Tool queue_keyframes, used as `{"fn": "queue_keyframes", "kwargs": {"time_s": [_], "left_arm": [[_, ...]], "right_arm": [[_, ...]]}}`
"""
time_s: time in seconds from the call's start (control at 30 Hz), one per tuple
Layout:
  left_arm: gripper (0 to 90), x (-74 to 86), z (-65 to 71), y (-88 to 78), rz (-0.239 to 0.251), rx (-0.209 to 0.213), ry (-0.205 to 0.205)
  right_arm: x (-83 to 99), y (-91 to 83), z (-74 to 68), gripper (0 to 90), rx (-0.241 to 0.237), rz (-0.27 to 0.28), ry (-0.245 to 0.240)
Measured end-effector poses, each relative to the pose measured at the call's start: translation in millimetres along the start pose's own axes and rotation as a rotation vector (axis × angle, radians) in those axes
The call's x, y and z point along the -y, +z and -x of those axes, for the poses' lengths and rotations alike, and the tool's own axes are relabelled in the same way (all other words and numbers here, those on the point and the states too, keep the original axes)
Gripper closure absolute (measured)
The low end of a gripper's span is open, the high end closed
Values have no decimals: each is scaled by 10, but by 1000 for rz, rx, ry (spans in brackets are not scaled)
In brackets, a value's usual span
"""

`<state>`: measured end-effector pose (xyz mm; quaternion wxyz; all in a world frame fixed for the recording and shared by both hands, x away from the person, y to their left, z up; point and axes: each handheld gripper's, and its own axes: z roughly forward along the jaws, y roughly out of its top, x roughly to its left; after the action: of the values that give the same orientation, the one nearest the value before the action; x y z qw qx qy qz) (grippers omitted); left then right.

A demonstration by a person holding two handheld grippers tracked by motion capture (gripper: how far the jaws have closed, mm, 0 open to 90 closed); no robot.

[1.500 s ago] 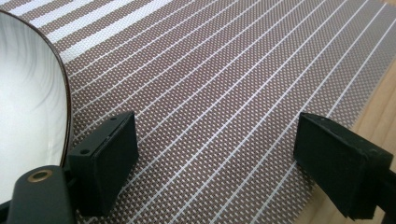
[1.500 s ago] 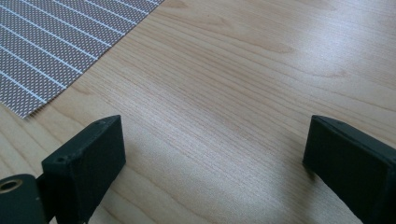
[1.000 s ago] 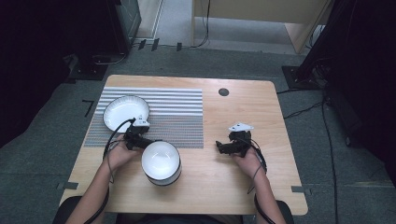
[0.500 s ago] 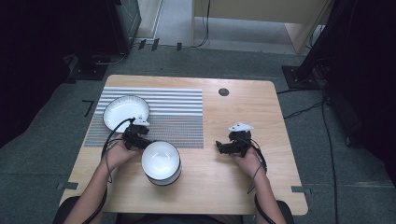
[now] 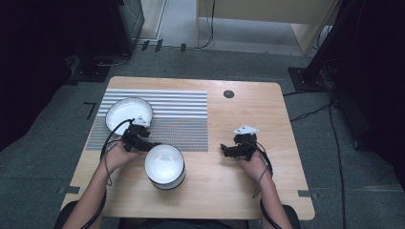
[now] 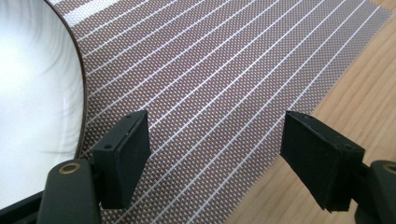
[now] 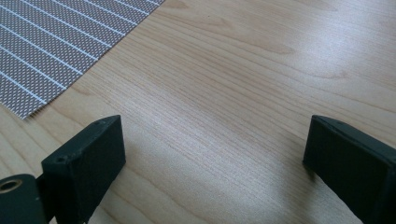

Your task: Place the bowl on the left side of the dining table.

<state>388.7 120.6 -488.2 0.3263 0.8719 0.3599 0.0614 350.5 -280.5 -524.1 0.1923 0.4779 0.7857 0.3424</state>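
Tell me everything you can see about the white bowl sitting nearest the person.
The white bowl is round and deep, glossy like glazed ceramic, with a dark band around its lower outside wall. It looks empty and stands upright on the bare wooden table, just off the striped mat's near edge. The left gripper hovers beside its rim; contact is unclear.

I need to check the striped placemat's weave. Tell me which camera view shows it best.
The left gripper view: the placemat lies close below the gripper, so its dotted weave and white stripes read clearly. The high view shows the whole placemat but small. The right gripper view catches one corner at upper left.
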Motion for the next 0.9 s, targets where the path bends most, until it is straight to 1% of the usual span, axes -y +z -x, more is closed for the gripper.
{"fn": "queue_keyframes", "kwargs": {"time_s": [0.07, 0.13, 0.33, 0.43, 0.47, 0.9], "left_arm": [[238, -6, -3, -30, 7, 1, -8], [238, -10, -8, -54, 7, 5, -6], [238, -26, -9, -101, -2, 27, -17], [238, -29, -4, -112, -5, 26, -14], [238, -34, 2, -121, -8, 24, -21], [238, -72, 41, -213, -12, 39, -13]], "right_arm": [[-1, 1, 1, 48, -1, 1, -1], [-3, 3, 0, 48, -3, 0, -1], [-4, 5, 0, 48, -2, 0, 0], [-4, 5, 0, 48, -2, 0, 0], [-4, 5, 0, 48, -2, 0, 0], [-7, 8, 1, 48, -2, 1, -1]]}}
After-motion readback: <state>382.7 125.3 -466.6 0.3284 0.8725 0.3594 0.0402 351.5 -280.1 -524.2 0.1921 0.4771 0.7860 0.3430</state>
